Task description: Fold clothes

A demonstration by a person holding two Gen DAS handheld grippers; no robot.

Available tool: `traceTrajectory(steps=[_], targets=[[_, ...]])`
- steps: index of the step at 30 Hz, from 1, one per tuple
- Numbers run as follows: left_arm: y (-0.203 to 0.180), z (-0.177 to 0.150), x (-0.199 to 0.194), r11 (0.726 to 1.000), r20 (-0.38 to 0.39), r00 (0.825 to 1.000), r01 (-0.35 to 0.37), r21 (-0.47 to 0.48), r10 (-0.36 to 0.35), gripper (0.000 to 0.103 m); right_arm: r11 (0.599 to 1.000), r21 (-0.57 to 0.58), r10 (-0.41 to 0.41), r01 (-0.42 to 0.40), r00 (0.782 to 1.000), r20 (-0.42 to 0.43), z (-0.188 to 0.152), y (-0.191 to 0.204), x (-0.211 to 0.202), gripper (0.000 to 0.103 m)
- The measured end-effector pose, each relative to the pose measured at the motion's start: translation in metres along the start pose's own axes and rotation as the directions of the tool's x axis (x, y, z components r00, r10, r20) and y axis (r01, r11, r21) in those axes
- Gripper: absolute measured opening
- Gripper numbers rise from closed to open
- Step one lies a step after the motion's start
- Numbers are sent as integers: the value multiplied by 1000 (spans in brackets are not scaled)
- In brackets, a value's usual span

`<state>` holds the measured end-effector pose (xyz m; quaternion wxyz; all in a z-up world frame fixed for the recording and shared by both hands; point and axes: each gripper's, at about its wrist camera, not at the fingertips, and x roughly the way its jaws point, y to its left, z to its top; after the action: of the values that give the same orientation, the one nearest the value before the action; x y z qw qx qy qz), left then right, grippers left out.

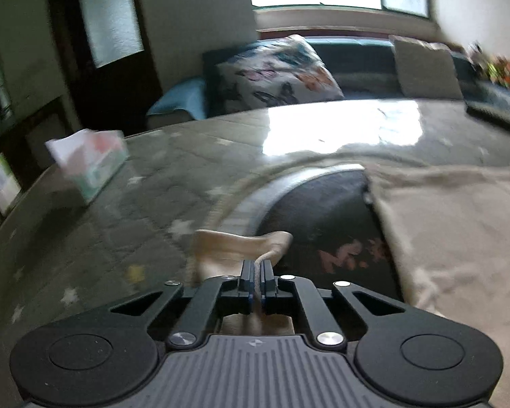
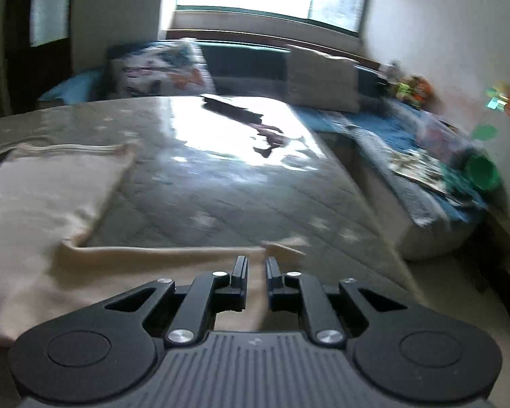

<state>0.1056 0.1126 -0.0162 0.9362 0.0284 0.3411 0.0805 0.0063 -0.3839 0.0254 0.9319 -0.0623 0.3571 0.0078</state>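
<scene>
Left gripper (image 1: 257,272) clenched on a bunched corner of the beige garment (image 1: 459,238), fabric pinched between the black fingers (image 1: 246,273) and lifted just above the surface. Rest of that garment spread flat to the right across the glass-topped table (image 1: 153,176), partly over a dark round patch with a pale rim under the glass. Tissue box (image 1: 91,163) well to the left on the same table; butterfly-print cushion (image 1: 275,71) and a plain grey cushion (image 1: 425,68) on the sofa beyond, under a bright window. Right gripper (image 2: 256,268) released, jaws parted with a clear gap, poised just over the near edge of the beige garment (image 2: 40,204), nothing held between the fingers (image 2: 239,267). Cloth lying flat to the left and beneath the claw, one small corner (image 2: 285,243) sticking out just ahead of the tips. Quilted star-patterned table covering (image 2: 221,187) stretching ahead, strong window glare at its far end. Everything blurred.
</scene>
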Motion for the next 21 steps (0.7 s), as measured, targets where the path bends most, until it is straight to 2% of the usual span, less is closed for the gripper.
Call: traceTrajectory(steps=[4, 8, 10, 14, 18, 21], targets=[[34, -5, -21, 992, 29, 999, -29, -122, 33, 4, 987, -95, 132, -131, 991, 7, 11, 30, 1, 21], [62, -15, -33, 977, 23, 998, -54, -208, 60, 3, 931, -223, 294, -288, 956, -5, 24, 77, 2, 31], [72, -21, -35, 971, 10, 998, -65, -232, 69, 3, 893, -269, 367, -360, 930, -28, 28, 99, 4, 32], [82, -33, -33, 961, -15, 997, -80, -263, 79, 3, 776, -372, 512, -508, 854, -98, 32, 161, 3, 32], [89, -40, -34, 953, -17, 997, -83, -291, 81, 3, 661, -451, 599, -600, 784, -164, 30, 214, 3, 32], [97, -46, -42, 946, -10, 996, -83, -313, 84, 3, 583, -496, 638, -643, 741, -211, 20, 242, -2, 32]])
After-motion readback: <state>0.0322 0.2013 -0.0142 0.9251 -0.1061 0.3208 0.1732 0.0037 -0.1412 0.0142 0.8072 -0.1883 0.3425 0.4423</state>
